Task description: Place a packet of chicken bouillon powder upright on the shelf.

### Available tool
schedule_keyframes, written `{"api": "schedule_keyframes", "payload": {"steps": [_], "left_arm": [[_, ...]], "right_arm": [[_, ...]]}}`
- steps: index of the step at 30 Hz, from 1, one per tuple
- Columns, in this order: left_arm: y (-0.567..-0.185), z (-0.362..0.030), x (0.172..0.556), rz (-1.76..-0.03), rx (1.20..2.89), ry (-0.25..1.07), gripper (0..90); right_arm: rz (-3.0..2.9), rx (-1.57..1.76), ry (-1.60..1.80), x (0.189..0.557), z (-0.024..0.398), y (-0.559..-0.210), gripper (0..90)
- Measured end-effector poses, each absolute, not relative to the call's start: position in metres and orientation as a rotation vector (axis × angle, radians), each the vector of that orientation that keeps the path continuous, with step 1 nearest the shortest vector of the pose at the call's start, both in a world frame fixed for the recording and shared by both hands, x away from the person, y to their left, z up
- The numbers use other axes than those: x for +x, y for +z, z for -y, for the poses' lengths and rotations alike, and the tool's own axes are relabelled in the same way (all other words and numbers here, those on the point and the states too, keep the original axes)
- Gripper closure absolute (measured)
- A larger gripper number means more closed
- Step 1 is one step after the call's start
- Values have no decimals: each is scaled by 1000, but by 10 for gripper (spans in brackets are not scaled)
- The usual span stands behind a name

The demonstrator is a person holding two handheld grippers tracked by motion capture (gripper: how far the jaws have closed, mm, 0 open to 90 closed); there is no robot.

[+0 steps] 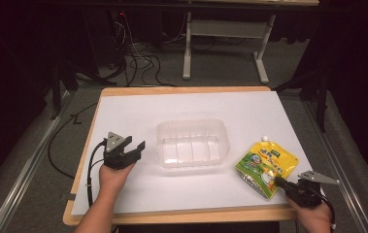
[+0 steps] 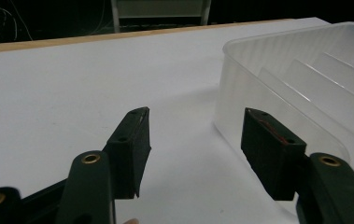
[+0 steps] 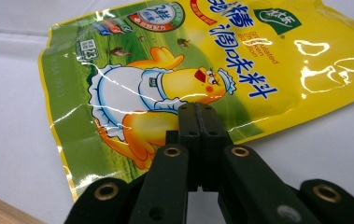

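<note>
Yellow spouted seasoning pouch (image 1: 266, 168) on the white table sheet (image 1: 191, 109), right of the clear divided container (image 1: 192, 143).
My right gripper (image 1: 279, 182) pinches its near edge, jaws pressed together; my left gripper (image 1: 134, 148) stands spread beside the container. I should lift slowly, keeping the pouch level.

The pouch (image 1: 266, 167) is bright yellow with green along its lower edge, printed with a yellow-orange cartoon chick in a white frilled apron and dark blue lettering. The container (image 1: 192, 143) is clear, colourless plastic. A white sheet (image 1: 181, 109) covers the tan wooden table (image 1: 181, 90). Both grippers are black with brass-coloured rivets.
</note>
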State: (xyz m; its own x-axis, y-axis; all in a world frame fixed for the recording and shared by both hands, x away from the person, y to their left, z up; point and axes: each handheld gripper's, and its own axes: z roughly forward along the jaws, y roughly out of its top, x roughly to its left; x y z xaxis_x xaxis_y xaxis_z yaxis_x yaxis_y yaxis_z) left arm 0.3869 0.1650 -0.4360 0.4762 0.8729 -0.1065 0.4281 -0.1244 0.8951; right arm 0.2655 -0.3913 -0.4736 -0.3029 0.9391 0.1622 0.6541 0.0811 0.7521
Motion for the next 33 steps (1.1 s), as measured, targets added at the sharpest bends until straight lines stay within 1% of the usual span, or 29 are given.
{"api": "schedule_keyframes", "payload": {"steps": [8,13,18,24,25,26,29,30,31,32,33], "left_arm": [[-437,-175,381,-1132,1739,565,432],[-437,-179,377,-1133,1744,569,432],[-438,-185,372,-1141,1755,578,431],[-438,-192,368,-1153,1748,585,431],[-438,-193,367,-1155,1747,586,432],[-438,-193,367,-1155,1747,586,431],[-438,-193,365,-1148,1753,589,431],[-438,-193,365,-1148,1753,589,431],[-438,-192,366,-1148,1756,587,431],[-438,-192,366,-1148,1756,587,431],[-439,-192,366,-1146,1760,585,431]], "right_arm": [[-2039,1548,1081,278,380,-473,900],[-1967,1496,1085,285,379,-464,900],[-1997,1462,1043,301,363,-467,900],[-1999,1464,1071,303,367,-465,900],[-1932,1485,1082,305,376,-458,872],[-1932,1485,1082,305,376,-458,872],[-1806,1572,1103,318,399,-452,759],[-1806,1572,1103,318,399,-452,759],[-1755,1634,1120,324,410,-452,692],[-1755,1634,1120,324,410,-452,692],[-1735,1663,1125,327,415,-452,662]]}}
